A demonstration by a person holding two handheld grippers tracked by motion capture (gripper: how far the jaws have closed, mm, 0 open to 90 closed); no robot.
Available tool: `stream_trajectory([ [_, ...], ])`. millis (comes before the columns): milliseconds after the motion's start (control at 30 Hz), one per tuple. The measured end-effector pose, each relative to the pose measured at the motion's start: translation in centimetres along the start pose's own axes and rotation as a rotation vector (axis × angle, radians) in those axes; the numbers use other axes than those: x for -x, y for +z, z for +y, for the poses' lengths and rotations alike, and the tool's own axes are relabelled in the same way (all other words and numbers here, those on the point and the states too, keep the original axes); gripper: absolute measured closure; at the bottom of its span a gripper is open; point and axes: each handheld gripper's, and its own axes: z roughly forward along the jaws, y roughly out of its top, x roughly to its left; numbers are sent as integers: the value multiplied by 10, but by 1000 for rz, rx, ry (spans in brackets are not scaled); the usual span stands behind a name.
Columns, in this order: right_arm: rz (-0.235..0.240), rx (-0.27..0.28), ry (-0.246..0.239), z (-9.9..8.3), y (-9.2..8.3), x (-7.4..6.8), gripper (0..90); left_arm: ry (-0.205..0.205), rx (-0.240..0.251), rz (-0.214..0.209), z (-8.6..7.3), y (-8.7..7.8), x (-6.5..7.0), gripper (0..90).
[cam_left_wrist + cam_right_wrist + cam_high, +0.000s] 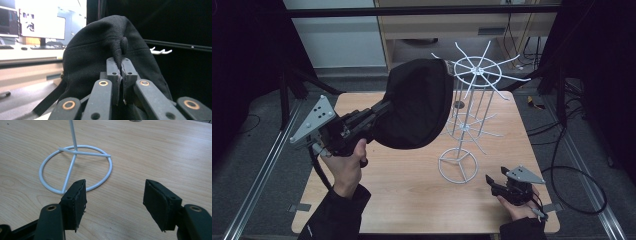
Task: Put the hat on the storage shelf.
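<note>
Left gripper (379,111) clamps black cap (417,102), crown facing it; right gripper (115,202) gapes.

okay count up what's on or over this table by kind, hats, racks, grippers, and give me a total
Black cap: 1
White wire rack: 1
Grippers: 2, the left gripper and the right gripper
Total: 4

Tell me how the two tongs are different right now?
The left tongs are shut on the black hat, pinching its fabric; the right tongs stand open with nothing between them. The left tongs are lifted above the table, up by the white wire rack; the right tongs sit low near the table's edge, pointing at the rack's ring base. Both are black and held in a hand.
</note>
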Motion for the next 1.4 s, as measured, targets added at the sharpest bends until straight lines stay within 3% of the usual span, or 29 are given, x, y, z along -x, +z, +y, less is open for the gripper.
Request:
stream_trajectory([
  [367, -3, -4, -8, 0, 1, 0, 347, -45, -98, 8, -29, 12, -13, 858],
  [567, 1, -9, -5, -1, 1, 0, 344, -40, -165, 20, -45, 19, -17, 849],
  [967, 3, -12, -7, -1, 2, 0, 336, -40, -231, 26, -61, 36, -18, 825],
  [1133, -1, -10, -11, -1, 2, 0, 334, -19, -249, 39, -64, 36, -19, 713],
  [1267, -1, -9, -9, -1, 2, 0, 330, -17, -245, 50, -66, 29, -21, 550],
  [1300, -1, -9, -9, -1, 2, 0, 330, -12, -245, 59, -67, 25, -22, 550],
  [1333, -2, -7, -8, -1, 2, 0, 322, -4, -251, 70, -67, 18, -23, 482],
  [1400, 0, -7, -6, -1, 2, 0, 320, 2, -257, 78, -68, 13, -24, 458],
])
